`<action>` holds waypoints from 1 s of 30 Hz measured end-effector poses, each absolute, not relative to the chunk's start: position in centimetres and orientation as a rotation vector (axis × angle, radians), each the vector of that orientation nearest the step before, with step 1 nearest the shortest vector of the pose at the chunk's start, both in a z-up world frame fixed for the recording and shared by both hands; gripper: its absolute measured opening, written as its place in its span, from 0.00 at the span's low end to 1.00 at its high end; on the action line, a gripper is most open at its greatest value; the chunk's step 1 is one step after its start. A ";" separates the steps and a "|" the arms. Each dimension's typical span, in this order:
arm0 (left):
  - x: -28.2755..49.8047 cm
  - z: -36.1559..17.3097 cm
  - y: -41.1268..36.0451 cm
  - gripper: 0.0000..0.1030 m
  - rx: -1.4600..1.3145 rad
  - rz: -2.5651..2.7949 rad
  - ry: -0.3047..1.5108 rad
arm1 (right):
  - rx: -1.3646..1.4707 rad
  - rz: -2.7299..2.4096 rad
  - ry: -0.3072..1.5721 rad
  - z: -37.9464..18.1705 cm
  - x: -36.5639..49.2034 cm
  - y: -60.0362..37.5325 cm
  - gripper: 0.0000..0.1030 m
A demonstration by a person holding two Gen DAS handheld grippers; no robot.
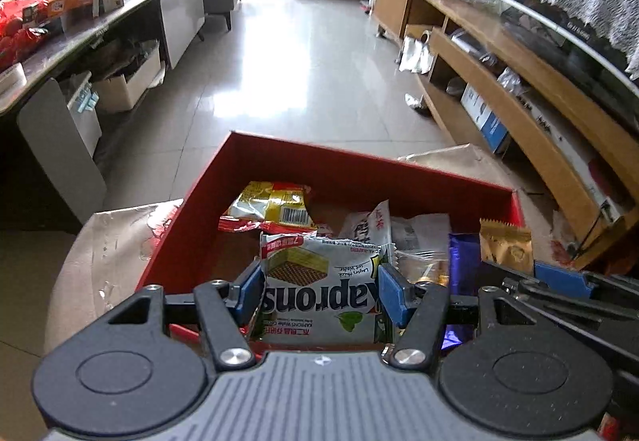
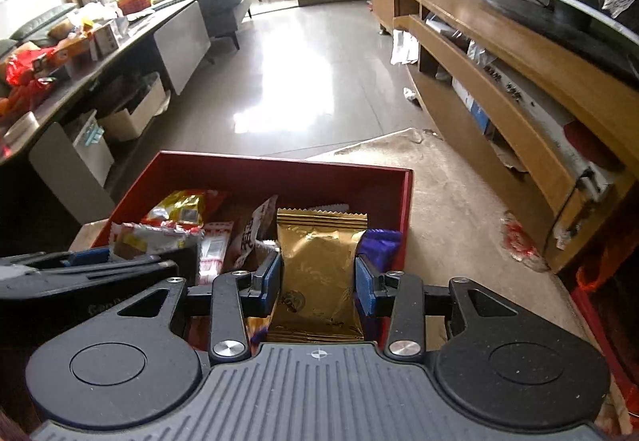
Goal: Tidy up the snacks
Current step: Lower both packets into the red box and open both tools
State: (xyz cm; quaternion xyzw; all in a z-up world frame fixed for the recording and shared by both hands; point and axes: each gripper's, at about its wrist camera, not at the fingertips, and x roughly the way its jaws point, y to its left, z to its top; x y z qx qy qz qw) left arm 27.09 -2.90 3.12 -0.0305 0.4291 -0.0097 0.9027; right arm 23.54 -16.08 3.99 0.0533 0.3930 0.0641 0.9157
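Observation:
A red box point(image 1: 279, 161) point(image 2: 279, 177) holds several snack packets. My left gripper point(image 1: 317, 291) is shut on a white Kaprons wafer packet point(image 1: 319, 289) and holds it over the near side of the box. My right gripper point(image 2: 317, 281) is shut on a gold packet point(image 2: 319, 273) over the box's near right corner. The gold packet point(image 1: 505, 243) and the right gripper's blue pad point(image 1: 559, 275) show at the right of the left wrist view. A yellow-red packet point(image 1: 271, 205) point(image 2: 179, 207), a white packet point(image 1: 367, 227) and a purple packet point(image 2: 379, 245) lie in the box.
The box stands on a brown paper-covered surface point(image 2: 459, 193). A wooden TV cabinet point(image 2: 499, 54) with open shelves runs along the right. A dark table point(image 2: 60, 54) with snacks and boxes is on the left. Tiled floor point(image 2: 303, 54) lies beyond.

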 end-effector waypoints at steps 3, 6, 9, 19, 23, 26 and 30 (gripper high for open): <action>27.6 2.6 -2.6 0.57 -0.067 -0.019 0.907 | 0.113 0.143 0.815 3.6 24.2 -15.9 0.47; 27.6 2.6 -2.4 0.59 -0.071 -0.014 0.907 | 0.130 0.144 0.809 3.5 24.3 -15.9 0.50; 27.5 2.9 -2.4 0.60 -0.058 -0.011 0.899 | 0.127 0.135 0.798 3.7 24.2 -16.0 0.55; 26.2 3.7 -2.1 0.66 -0.064 -0.013 0.892 | 0.105 0.095 0.772 4.8 23.2 -16.5 0.64; 24.5 4.0 -1.6 0.69 -0.066 -0.012 0.891 | 0.109 0.067 0.770 5.3 22.0 -16.7 0.67; 23.1 3.8 -1.1 0.71 -0.074 -0.013 0.901 | 0.092 0.052 0.784 5.2 20.6 -16.5 0.69; 21.3 3.2 -0.7 0.71 -0.065 -0.006 0.919 | 0.059 0.033 0.811 4.6 18.7 -16.2 0.71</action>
